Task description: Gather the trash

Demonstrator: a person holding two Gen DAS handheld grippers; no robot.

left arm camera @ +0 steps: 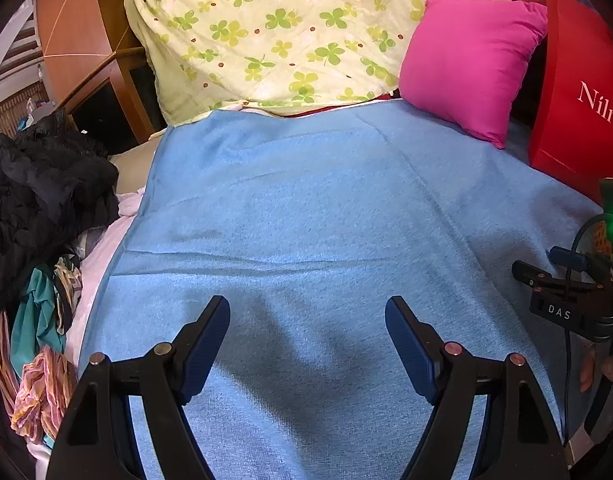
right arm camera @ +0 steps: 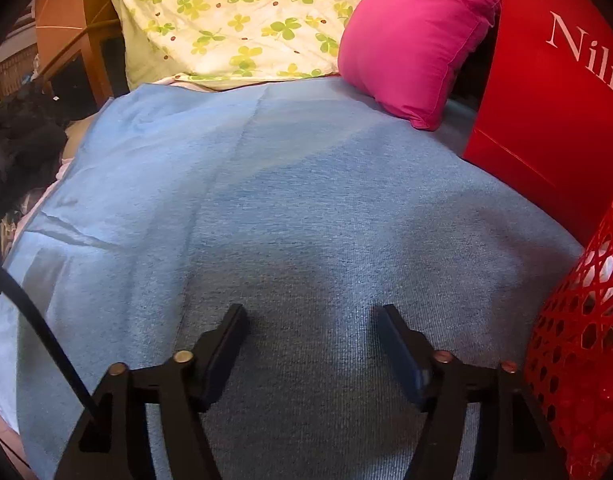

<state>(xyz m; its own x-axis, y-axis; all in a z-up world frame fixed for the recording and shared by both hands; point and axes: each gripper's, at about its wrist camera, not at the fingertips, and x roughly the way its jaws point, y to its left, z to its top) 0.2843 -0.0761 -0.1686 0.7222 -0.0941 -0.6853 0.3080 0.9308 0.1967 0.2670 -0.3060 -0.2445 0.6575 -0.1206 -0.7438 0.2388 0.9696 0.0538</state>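
Trash: none showed on the blue blanket [right arm camera: 306, 208]; pale crumpled stuff sat in the red mesh basket [right arm camera: 578, 340] at 3 o'clock, likely light, soft, pinchable anywhere. Left tool [left arm camera: 307, 316] and right tool [right arm camera: 312, 326] both released, empty.

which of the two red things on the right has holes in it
The red basket, nearest the right gripper, has a lattice of holes. The red bag behind it is smooth, with white lettering.
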